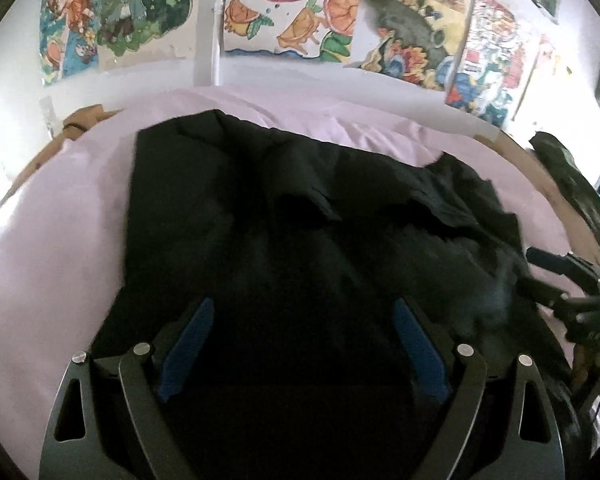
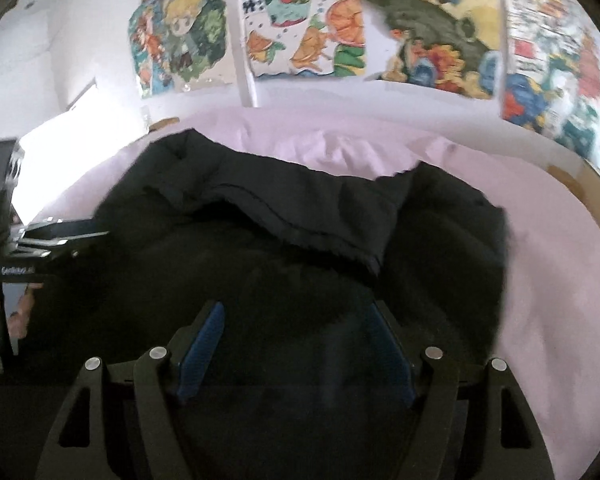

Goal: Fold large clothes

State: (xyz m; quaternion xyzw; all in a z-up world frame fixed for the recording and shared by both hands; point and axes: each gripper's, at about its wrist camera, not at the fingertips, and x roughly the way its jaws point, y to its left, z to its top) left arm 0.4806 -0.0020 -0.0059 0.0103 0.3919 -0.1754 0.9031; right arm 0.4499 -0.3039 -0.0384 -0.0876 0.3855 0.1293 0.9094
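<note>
Here, I see the black garment (image 1: pixel 300 208) spread in a rumpled heap on the pale pink bedsheet (image 1: pixel 52 240), and it runs straight under and ahead of both pairs of jaws. From my left gripper (image 1: pixel 304 312), the cloth fills the whole gap between the two blue pads (image 1: pixel 190 344) and carries on forward; one flat, straight-edged panel lies ahead and to the left of the jaws, and a creased flap with a pointed corner lies ahead and slightly right. Those jaws stand spread wide, with nothing pinched between them; I cannot tell whether the pads touch the fabric below.

From my right gripper (image 2: pixel 296 316), the garment (image 2: pixel 300 232) again lies between and ahead of the jaws, with a folded-over band and raw-looking hem crossing just ahead of the fingertips. These jaws are also spread apart, holding nothing. The garment's right edge ends beside the right finger, where bedsheet (image 2: pixel 560 280) shows.

To the left of the right jaws, the left gripper (image 2: pixel 66 236) hangs over the cloth's left side; to the right of the left jaws, the right gripper (image 1: pixel 556 276) sits at the cloth's edge.

Beyond the sheet, colourful cartoon posters (image 1: pixel 292 12) cover the white wall (image 1: pixel 172 68).
</note>
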